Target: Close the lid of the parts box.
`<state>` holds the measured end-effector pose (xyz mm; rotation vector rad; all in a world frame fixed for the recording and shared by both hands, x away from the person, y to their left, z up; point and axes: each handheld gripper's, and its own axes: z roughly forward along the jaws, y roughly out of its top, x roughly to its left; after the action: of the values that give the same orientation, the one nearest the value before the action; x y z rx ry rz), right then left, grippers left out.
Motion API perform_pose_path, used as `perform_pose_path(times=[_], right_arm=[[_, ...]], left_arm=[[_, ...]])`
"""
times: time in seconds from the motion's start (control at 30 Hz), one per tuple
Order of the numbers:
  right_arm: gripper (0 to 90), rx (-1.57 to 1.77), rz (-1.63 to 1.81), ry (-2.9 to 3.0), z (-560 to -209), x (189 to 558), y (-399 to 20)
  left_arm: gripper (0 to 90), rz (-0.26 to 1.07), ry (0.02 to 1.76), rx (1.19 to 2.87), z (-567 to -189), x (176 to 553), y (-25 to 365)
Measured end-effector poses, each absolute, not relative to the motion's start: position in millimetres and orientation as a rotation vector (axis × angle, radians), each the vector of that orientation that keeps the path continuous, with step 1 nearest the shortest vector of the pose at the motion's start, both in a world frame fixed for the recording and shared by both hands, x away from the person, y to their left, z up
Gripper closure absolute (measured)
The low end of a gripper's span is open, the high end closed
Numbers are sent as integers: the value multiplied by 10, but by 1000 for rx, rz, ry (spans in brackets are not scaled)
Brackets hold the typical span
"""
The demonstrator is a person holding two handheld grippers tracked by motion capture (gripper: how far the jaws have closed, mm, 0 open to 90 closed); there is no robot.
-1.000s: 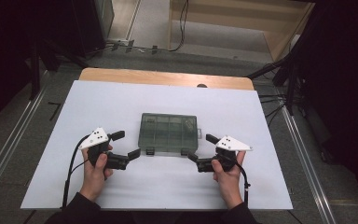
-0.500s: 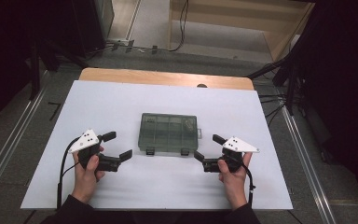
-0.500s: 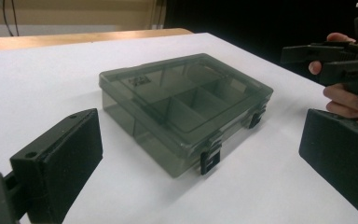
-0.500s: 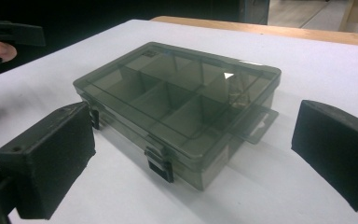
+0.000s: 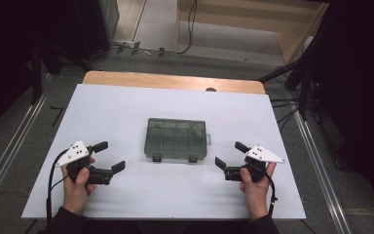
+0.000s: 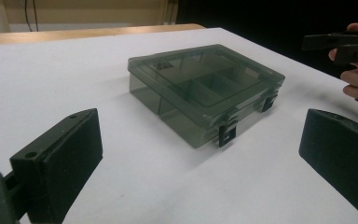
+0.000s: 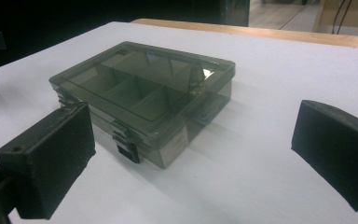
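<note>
A dark, see-through plastic compartment box (image 5: 177, 139) with a closed lid is lying flat in the middle of the white table cover (image 5: 126, 107). Its two black latches (image 5: 157, 158) are facing the person's side, and in the left gripper view both latches are sitting down against the front wall. Through the lid, several dividers are showing inside the box.

The left gripper (image 5: 110, 157), a black two-jaw tool with a grey three-cornered plate on top, is being held in the person's left hand (image 5: 78, 183). It is resting near the front left corner of the box, well apart from it, with its jaws standing wide open and nothing between them. The right gripper (image 5: 228, 155) is being held in the right hand (image 5: 254, 187) near the front right corner of the box, not touching it. Its jaws are also spread wide and holding nothing. Both grippers are pointing inward, toward the box.
</note>
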<state>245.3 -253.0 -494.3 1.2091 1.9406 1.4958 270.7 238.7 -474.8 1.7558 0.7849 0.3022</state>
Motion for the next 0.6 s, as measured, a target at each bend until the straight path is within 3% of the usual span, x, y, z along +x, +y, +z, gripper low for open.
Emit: perform_pose_path(times=[0.6], right_arm=[[0,1260,1471,1886,-4984,2313,-2897]], left_arm=[[0,332,829,1759,-4785,2637,2650]])
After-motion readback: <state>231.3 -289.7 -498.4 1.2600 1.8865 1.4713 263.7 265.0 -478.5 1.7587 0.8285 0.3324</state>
